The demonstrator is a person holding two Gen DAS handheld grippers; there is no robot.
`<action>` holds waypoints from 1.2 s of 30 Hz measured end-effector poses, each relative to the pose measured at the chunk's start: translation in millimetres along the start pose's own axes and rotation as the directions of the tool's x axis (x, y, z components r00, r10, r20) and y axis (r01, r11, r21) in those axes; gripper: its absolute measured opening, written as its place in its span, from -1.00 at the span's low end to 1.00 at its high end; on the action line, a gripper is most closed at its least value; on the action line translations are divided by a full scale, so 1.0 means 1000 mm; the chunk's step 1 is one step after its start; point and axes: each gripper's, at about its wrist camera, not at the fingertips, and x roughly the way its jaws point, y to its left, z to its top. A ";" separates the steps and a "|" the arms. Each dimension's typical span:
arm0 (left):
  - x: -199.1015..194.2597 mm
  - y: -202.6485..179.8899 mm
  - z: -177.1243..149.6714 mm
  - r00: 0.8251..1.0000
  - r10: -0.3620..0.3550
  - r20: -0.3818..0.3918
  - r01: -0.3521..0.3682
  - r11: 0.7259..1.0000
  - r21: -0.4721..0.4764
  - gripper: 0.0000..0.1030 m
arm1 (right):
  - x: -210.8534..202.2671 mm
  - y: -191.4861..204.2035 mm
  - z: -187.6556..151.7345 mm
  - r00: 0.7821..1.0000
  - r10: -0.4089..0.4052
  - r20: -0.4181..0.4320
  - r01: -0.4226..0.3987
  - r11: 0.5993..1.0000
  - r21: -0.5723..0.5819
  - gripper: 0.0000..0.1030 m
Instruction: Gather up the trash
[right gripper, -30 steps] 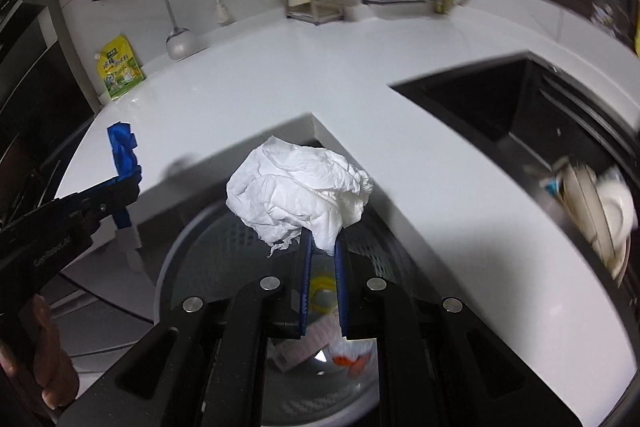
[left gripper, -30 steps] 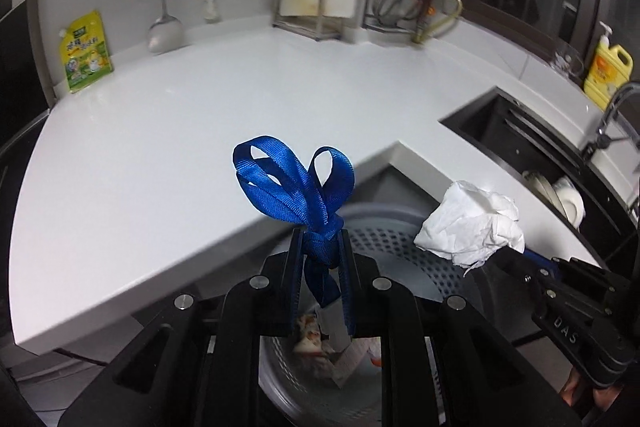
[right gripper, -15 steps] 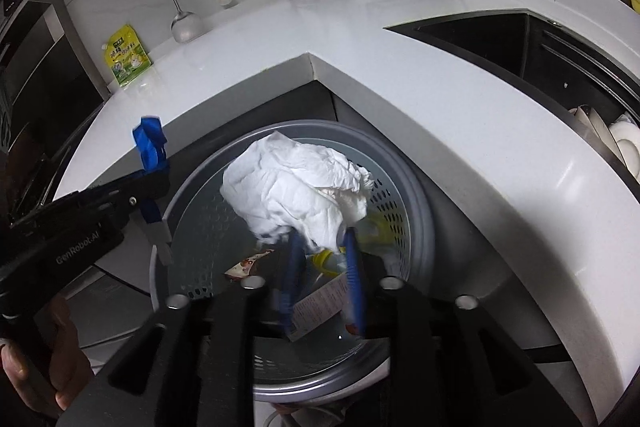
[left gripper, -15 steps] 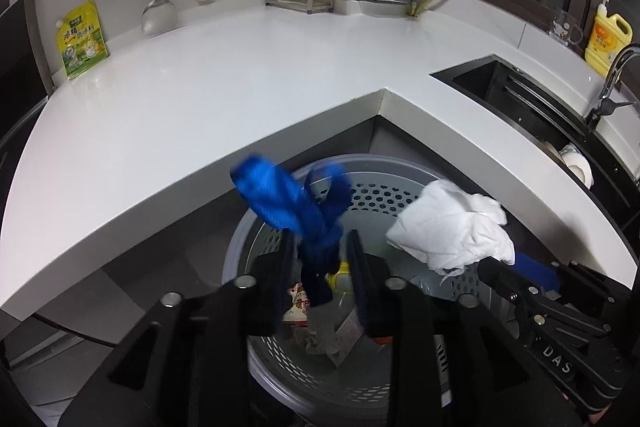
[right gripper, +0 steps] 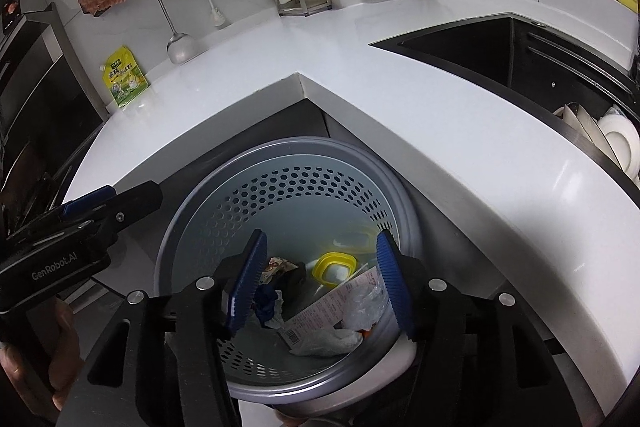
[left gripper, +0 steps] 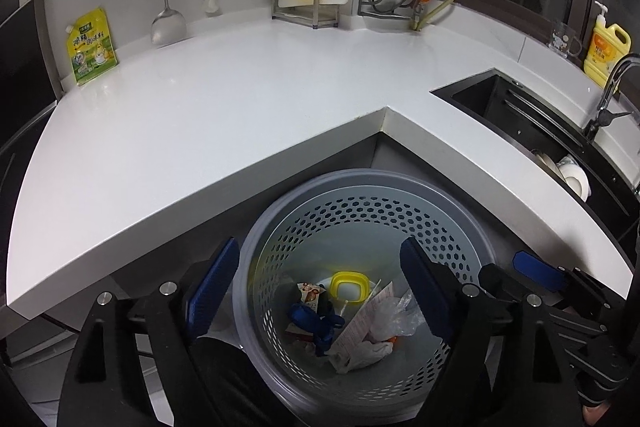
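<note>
1. Your left gripper (left gripper: 320, 279) has its jaws spreading wide, nothing between the blue pads; it hangs over the perforated grey bin (left gripper: 460, 223).
2. Your right gripper (right gripper: 320, 279) is also opening, its jaws empty, above the same bin just right of the left one.
3. The blue ribbon (left gripper: 314, 319) lies on the bin floor, left of centre.
4. The white crumpled tissue (left gripper: 360, 353) lies at the near side of the floor, touching a printed receipt (left gripper: 368, 311) and clear plastic wrap (left gripper: 394, 313).
5. A yellow-rimmed lid (left gripper: 348, 287) sits at the far side of the floor.
6. The bin stands in the inner corner of the white countertop (left gripper: 200, 115); the black sink (left gripper: 532, 123) is to the right.
</note>
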 end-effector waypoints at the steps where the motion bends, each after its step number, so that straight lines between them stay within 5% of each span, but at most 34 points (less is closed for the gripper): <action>1: 0.000 0.000 0.000 1.000 0.001 0.001 -0.001 1.000 0.000 0.61 | 0.000 0.001 0.000 1.000 0.000 0.001 0.001 1.000 -0.002 0.07; 13: -0.005 0.008 0.000 1.000 0.010 0.009 -0.010 0.999 -0.034 0.86 | -0.008 0.005 0.004 0.999 -0.020 0.029 0.021 1.000 -0.013 0.21; 36: -0.012 0.010 0.001 0.999 0.039 0.017 -0.039 0.999 -0.031 0.88 | -0.015 0.008 0.008 0.997 -0.051 0.049 0.052 0.998 -0.026 0.33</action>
